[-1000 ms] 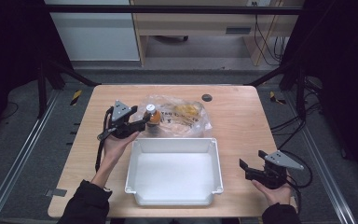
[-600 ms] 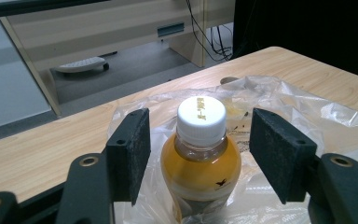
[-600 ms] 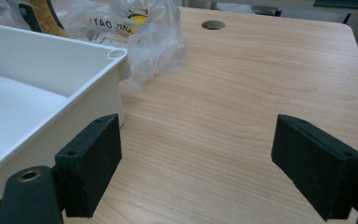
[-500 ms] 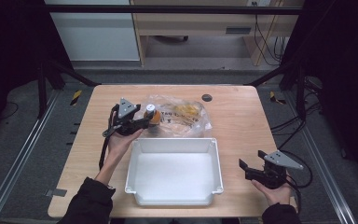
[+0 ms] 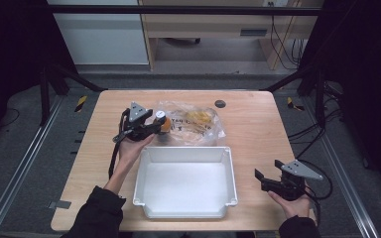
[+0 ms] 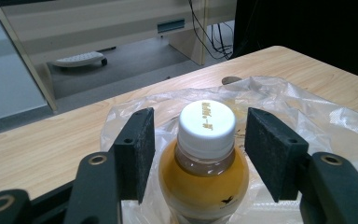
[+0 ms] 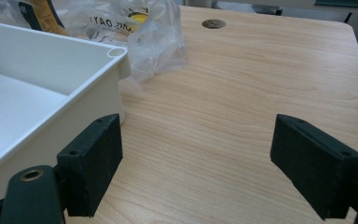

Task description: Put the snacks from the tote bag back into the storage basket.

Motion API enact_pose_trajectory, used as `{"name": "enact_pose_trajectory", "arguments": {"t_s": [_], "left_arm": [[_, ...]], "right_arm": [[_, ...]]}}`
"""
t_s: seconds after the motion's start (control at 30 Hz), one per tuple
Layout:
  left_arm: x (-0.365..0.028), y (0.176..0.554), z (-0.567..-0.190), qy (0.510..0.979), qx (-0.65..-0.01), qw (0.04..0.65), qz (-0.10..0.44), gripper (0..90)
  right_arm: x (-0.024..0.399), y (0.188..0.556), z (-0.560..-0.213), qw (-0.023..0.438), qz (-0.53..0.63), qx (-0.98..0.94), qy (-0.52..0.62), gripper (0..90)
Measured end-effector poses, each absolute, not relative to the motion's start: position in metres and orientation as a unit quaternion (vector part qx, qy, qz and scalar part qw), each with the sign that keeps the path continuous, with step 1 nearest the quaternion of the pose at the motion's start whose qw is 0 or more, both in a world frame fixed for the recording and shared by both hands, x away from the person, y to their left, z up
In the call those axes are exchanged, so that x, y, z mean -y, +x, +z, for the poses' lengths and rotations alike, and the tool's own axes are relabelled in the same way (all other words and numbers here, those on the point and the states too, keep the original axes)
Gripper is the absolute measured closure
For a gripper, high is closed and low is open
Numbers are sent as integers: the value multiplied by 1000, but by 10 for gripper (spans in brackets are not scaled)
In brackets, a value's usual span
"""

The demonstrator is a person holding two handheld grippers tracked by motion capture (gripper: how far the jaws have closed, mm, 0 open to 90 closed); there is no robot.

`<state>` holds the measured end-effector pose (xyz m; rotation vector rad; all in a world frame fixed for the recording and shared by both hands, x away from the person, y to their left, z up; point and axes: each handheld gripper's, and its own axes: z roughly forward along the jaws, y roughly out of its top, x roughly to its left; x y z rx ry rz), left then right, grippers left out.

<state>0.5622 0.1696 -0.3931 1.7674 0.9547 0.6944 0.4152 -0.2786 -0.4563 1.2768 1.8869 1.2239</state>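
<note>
**Camera Placement**

The table is viewed from above by the high view, facing forward and down. The left gripper view is set close behind the bottle, facing outward. The right gripper view looks low across the tabletop. The plastic bag is shared by all three views.

White-capped bottle of amber liquid is flanked by the left gripper, jaws spread, gaps visible. Clear plastic bag is spread behind on wooden table.
</note>
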Motion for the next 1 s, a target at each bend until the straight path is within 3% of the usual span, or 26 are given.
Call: {"name": "enact_pose_trajectory", "arguments": {"t_s": [1.0], "left_arm": [[-165, 571, -402, 731, -393, 490, 266, 548]], "right_arm": [[279, 416, -456, 277, 452, -704, 472, 177]]}}
